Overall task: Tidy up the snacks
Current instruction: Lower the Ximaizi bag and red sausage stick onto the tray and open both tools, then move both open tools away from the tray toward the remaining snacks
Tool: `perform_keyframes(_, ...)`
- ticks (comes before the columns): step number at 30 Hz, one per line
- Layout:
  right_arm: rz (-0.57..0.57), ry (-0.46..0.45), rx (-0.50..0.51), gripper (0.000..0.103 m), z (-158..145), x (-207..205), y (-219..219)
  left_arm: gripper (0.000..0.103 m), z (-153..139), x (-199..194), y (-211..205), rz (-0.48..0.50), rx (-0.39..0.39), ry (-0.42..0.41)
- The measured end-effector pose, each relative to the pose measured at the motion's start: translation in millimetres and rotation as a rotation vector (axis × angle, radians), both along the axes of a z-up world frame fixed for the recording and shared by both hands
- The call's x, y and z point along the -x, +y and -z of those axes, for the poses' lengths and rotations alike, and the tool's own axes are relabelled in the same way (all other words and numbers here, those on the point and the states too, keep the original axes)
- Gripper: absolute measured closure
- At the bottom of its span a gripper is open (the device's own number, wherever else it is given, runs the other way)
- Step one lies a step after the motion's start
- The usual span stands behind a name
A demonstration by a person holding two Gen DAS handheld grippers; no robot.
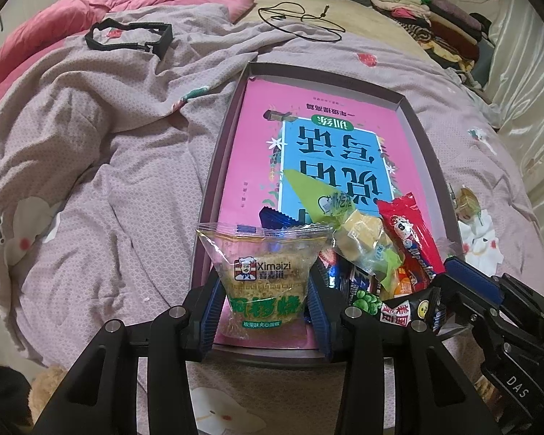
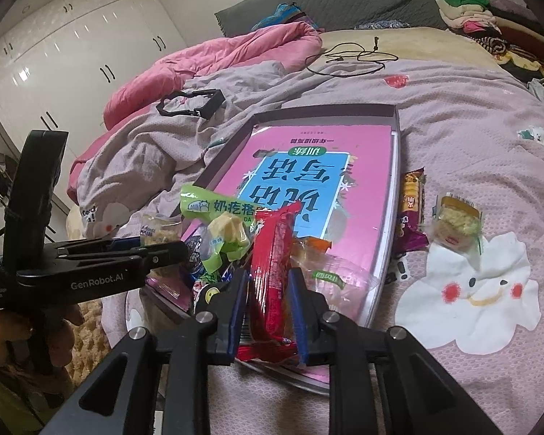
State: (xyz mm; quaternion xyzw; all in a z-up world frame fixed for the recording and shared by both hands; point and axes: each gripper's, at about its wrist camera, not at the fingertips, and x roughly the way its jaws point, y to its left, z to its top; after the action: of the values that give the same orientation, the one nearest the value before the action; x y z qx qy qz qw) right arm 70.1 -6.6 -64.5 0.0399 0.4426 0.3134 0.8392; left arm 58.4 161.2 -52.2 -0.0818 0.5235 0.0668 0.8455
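A shallow box (image 1: 422,137) (image 2: 393,181) lined with a pink book lies on the bed. My left gripper (image 1: 264,308) is shut on a clear Ximaizi cake packet (image 1: 263,279) over the box's near left corner. My right gripper (image 2: 266,304) is shut on a long red snack packet (image 2: 272,272), also in the left wrist view (image 1: 413,239), above the near end of the box. Several snacks pile there, among them a green packet (image 2: 214,210) (image 1: 326,203).
Two snacks lie on the quilt right of the box: a purple-orange packet (image 2: 409,210) and a clear cake packet (image 2: 455,223). A black frame (image 1: 127,38), a black cable (image 1: 301,20), a pink duvet (image 2: 214,61) and folded clothes (image 1: 439,18) lie farther back.
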Motion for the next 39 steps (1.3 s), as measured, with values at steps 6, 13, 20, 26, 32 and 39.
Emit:
perform_keyframes(6,0.001,-0.009,-0.001,0.074,-1.5,1.0,-1.3,0.056,-0.9,-0.5,-0.1,-0.002,0.002,0.002)
perform_keyframes(13,0.004,-0.019,-0.009,0.065,-4.3,1.0,-3.4,0.046,-6.6,-1.5,1.4,-0.008,0.005,-0.006)
perform_keyframes(20,0.014,-0.025,-0.009,0.061,-5.3,0.6,-6.6,0.039,-10.9,-1.1,1.9,-0.012,0.003,-0.014)
perform_keyframes(26,0.027,-0.034,-0.016,0.059,-8.6,-0.1,-11.8,0.038,-19.0,0.8,4.3,-0.022,0.007,-0.033)
perform_keyframes(32,0.046,-0.040,-0.024,0.058,-11.6,-2.1,-18.4,0.038,-32.7,2.8,4.7,-0.024,0.006,-0.070)
perform_keyframes(39,0.074,-0.045,-0.034,0.058,-15.3,-5.1,-27.6,0.030,-45.5,5.0,2.5,-0.013,0.012,-0.105)
